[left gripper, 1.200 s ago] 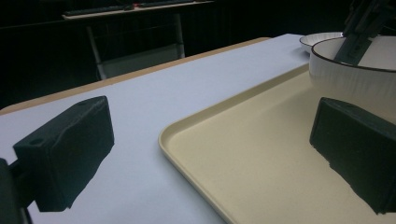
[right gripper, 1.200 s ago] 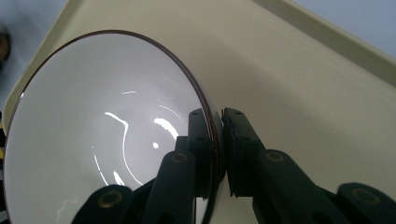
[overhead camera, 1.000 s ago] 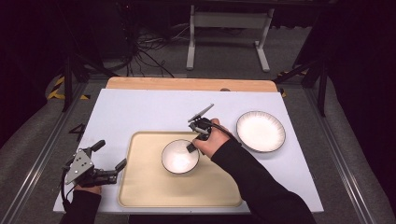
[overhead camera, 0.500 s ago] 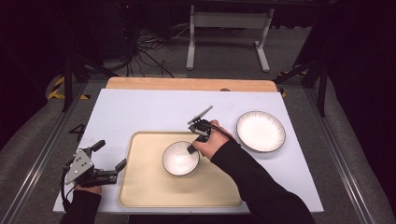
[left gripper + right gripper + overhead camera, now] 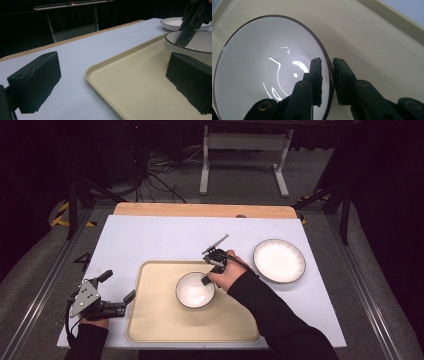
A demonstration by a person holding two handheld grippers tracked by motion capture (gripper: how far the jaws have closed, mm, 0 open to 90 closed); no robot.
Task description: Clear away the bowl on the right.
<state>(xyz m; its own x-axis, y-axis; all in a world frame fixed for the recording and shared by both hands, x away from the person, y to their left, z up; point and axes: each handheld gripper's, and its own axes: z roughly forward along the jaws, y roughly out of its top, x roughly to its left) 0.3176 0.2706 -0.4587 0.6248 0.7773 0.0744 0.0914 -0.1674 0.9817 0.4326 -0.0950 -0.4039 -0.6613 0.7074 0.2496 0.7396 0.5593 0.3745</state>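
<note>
A white bowl (image 5: 192,291) with a dark rim stands on the beige tray (image 5: 150,320), a little right of its middle. My right gripper (image 5: 205,280) is shut on the bowl's right rim, one jaw inside and one outside. The right gripper view shows this grip close up: the right gripper (image 5: 329,72), the bowl (image 5: 269,72) and the tray (image 5: 374,45). My left gripper (image 5: 119,285) is open and holds nothing at the tray's left edge. In the left gripper view its jaws straddle the tray's rim (image 5: 100,80), with the bowl (image 5: 200,47) and the right gripper (image 5: 186,37) beyond.
A second white plate (image 5: 279,260) with a dark rim lies on the white tabletop, right of the tray, and appears again as the plate (image 5: 175,22) in the left gripper view. A wooden strip runs along the table's far edge. Stands and cables fill the dark floor behind.
</note>
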